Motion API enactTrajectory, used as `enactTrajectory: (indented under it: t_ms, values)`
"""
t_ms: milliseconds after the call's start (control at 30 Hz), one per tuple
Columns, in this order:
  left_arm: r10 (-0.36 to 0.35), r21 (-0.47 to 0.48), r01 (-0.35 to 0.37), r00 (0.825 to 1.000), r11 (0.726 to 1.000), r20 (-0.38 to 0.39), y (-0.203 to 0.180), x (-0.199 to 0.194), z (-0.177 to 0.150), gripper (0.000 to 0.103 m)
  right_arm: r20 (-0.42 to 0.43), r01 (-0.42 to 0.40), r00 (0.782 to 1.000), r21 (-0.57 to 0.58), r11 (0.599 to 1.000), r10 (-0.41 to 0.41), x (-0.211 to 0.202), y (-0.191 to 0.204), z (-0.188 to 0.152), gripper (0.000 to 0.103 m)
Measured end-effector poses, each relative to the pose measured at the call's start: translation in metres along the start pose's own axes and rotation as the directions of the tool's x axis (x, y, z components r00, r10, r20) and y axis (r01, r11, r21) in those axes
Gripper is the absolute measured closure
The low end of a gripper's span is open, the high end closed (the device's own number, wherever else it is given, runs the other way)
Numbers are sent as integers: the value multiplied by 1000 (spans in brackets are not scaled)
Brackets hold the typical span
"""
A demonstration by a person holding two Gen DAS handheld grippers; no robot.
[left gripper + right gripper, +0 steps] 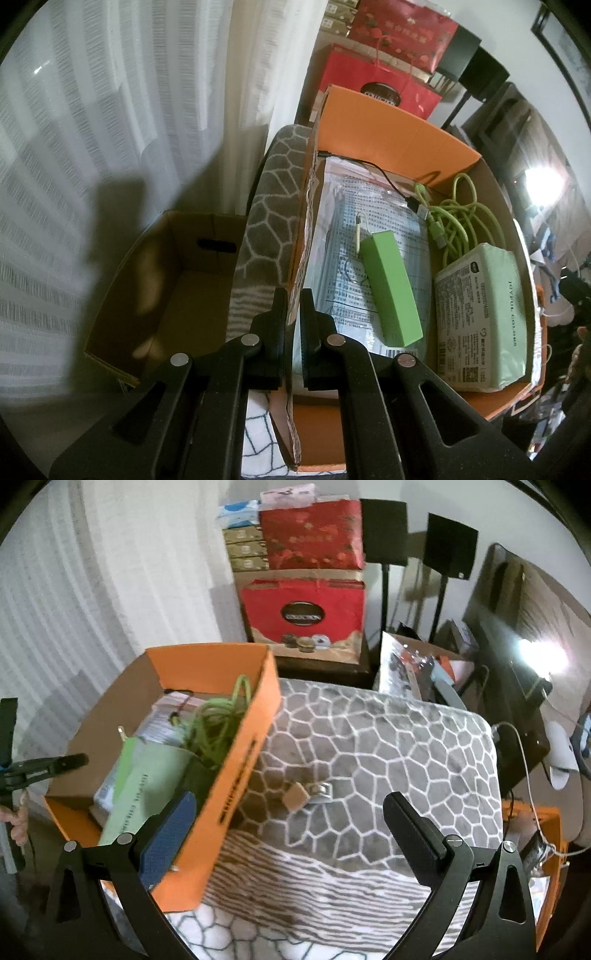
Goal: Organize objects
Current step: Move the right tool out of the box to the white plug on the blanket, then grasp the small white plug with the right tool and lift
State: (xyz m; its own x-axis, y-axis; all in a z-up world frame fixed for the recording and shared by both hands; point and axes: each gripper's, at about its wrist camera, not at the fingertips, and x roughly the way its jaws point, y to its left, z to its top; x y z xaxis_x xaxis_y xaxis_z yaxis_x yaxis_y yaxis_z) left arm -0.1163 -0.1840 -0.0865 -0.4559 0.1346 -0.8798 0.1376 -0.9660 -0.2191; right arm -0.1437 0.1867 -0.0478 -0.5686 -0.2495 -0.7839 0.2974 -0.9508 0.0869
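The orange box (388,122) already holds the power bank (389,286), green cable (458,218) and tissue pack (480,317). The left tongs (293,299) pinch its left wall. The right tongs (291,812) gape empty over the padlock (295,797), left on the blanket (388,746).

White sheer curtains (110,129) hung across the left side, catching pale striped light and a soft grey shadow. Behind them stood a plain white wall (155,554). A grey blanket (369,746) with a white cobble pattern covered the surface in the middle. Beyond it, red gift boxes (306,605) were stacked on a dark stand. Two black speakers (448,546) rose on thin poles against the wall. On the right, a bright light (543,657) glared beside a dark screen (509,686).
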Motion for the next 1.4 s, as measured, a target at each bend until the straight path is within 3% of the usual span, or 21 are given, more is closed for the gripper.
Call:
enactTrajectory:
  t_ms: [267,667,1033,1333,1400]
  values:
    - [0,0,0,1000,1000,0,0,0,0,98,-28,-20,999,65,998,21,24,-23,-5,6]
    - [1,0,-1,1000,1000,1,0,0,0,98,-104,-19,994,134,991,33,74,-45,-3,64]
    - [1,0,-1,1000,1000,1,0,0,0,99,-155,-14,987,124,992,33,102,-43,-2,65]
    - [-2,-3,2,1000,1000,2,-1,-1,-1,99,-191,3,981,85,996,13,119,-31,-5,72]
    - [-3,-4,3,1000,1000,2,-1,-1,-1,98,-189,14,982,77,997,1,120,-31,-6,78]
